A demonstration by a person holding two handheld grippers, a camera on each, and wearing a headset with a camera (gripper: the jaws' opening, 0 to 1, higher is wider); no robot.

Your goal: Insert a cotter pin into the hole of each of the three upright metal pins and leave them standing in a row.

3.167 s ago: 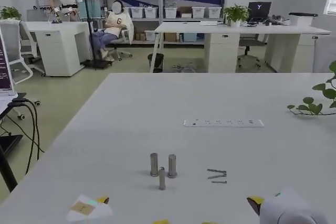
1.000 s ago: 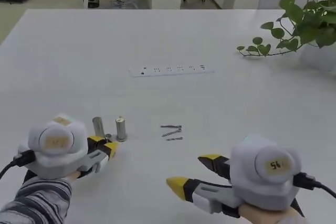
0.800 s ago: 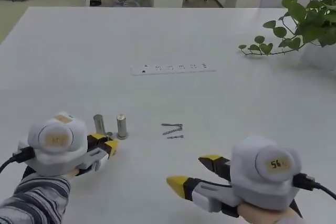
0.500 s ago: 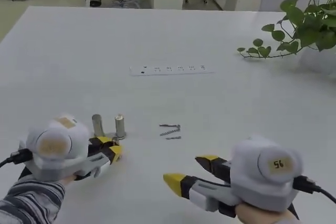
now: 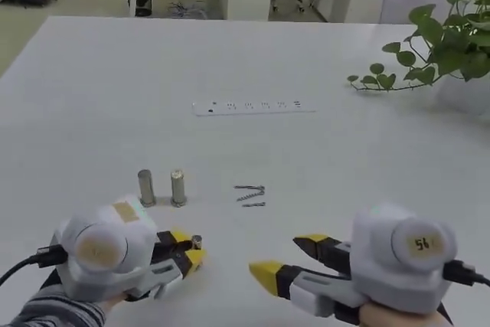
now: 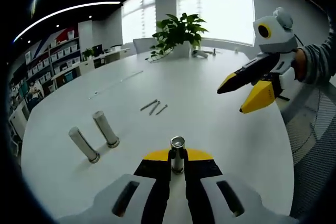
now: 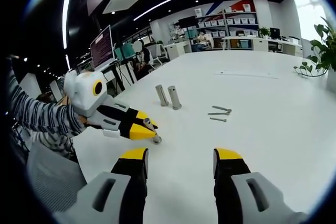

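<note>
Left of the cotter pins [image 5: 250, 195] and nearer to the person, the left gripper [image 5: 191, 253] is clamped on one metal pin [image 6: 177, 153]. Two free metal pins [image 5: 146, 188] stand upright just left of the cotter pins. The right gripper [image 5: 277, 255] is on their near right side — jaws apart.

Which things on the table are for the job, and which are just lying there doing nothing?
For the job:
- metal pin, gripped in the left tool
- two standing metal pins
- cotter pins
- right tool, open

Just lying about:
- power strip
- potted plant
</note>
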